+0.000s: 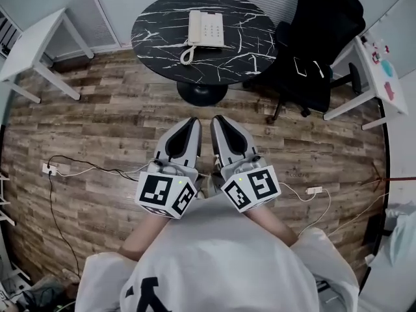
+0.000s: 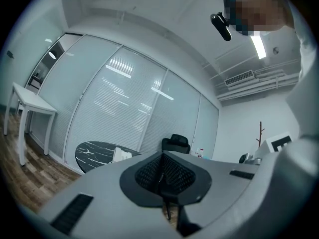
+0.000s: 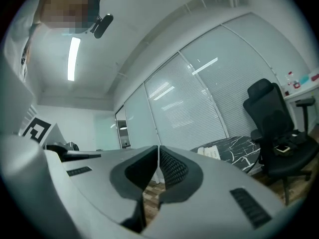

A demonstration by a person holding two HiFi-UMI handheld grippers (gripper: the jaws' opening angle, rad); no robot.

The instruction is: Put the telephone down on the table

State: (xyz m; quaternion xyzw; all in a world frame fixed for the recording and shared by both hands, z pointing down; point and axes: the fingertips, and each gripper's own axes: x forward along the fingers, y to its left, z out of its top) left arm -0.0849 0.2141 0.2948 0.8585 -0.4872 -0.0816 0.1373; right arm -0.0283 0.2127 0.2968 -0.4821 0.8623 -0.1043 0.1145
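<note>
Cream corded push-button telephone point(image 1: 205, 30) lying on round black marble-patterned bench point(image 1: 156, 31), well apart from left gripper point(image 1: 193, 121) and right gripper point(image 1: 218, 119), side by side, fingers of both clenched, empty.

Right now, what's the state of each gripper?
Left gripper: closed, holding nothing.
Right gripper: closed, holding nothing.

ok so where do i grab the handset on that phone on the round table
Probably the slim middle of the handset, coming from above with the jaws spanning its width. It lies lengthwise along the left side of the telephone on the round table. The coiled cord leaves its near end, so keep clear of that end.
</note>
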